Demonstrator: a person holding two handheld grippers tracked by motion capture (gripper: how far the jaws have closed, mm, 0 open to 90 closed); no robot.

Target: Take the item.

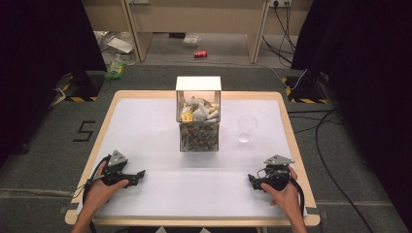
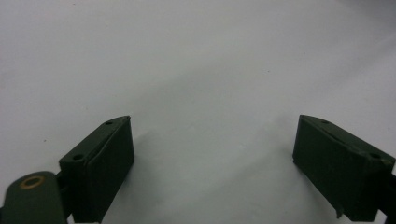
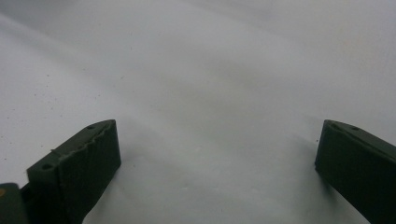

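Clear cup (image 1: 247, 129) stands far right on the table (image 1: 145, 126), just right of the box (image 1: 198, 114). Your right tongs (image 1: 252, 180) sit nearer it than left tongs (image 1: 138, 175); both wide, empty, resting near edge.

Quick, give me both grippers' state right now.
Left gripper: open, holding nothing, over the white table.
Right gripper: open, holding nothing.

Black left tongs (image 1: 142, 173) and black right tongs (image 1: 250, 178), each topped by a grey plate, over a white surface (image 1: 155, 136) edged in pale wood; a clear box (image 1: 198, 127) with a white top shows white, yellow and mottled brown contents beside a clear cup (image 1: 247, 128); a red can (image 1: 200, 54) on the grey floor
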